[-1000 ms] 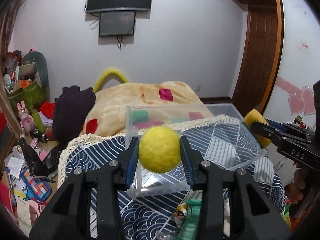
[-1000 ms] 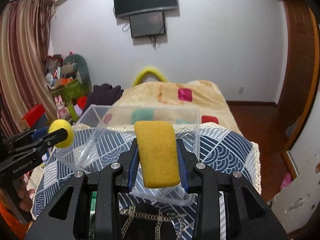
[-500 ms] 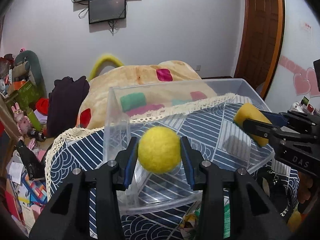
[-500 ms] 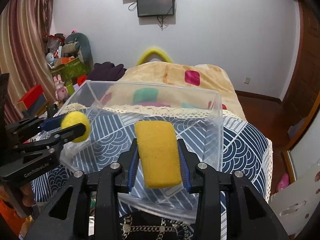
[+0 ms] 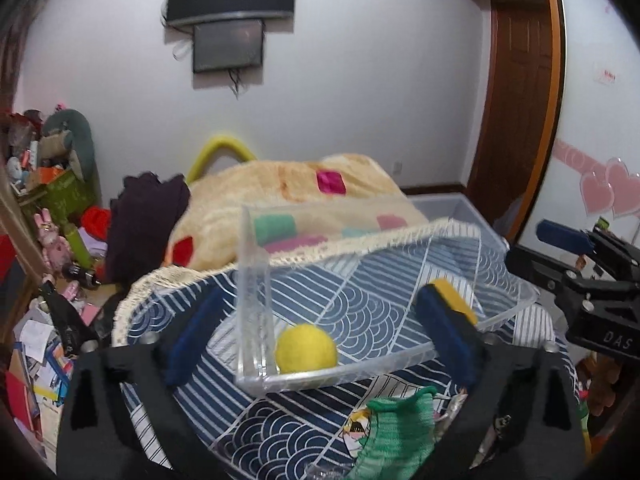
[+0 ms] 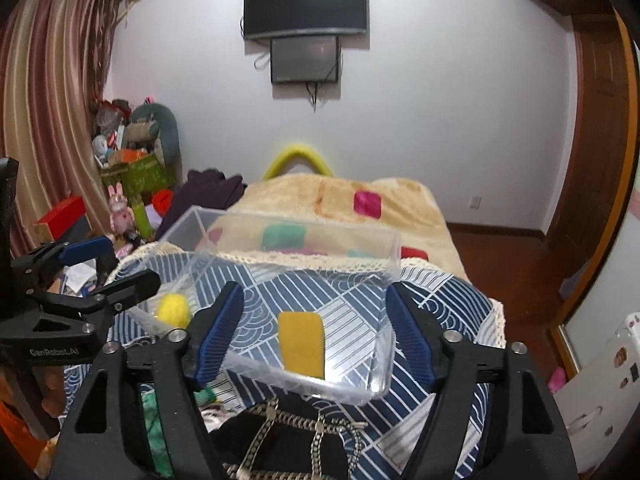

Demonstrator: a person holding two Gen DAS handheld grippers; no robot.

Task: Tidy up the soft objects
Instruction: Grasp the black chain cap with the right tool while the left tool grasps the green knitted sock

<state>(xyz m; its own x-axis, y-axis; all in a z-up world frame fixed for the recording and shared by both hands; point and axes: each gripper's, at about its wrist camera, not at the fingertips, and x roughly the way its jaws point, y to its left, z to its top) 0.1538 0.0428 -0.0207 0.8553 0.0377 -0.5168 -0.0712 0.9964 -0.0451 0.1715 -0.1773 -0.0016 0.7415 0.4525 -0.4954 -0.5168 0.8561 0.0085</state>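
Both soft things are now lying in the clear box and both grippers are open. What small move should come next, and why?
Probably draw both grippers back from the clear box. The yellow ball and the yellow sponge lie free on its floor, and the left gripper and right gripper stand open around nothing. Green fabric waits just in front of the box.

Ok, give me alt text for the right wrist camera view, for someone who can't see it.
The right tool hangs open above a clear plastic bin on a blue patterned cloth; a yellow rectangular sponge lies inside. A round yellow felt ball sits at the bin's left end, under the open left tool.
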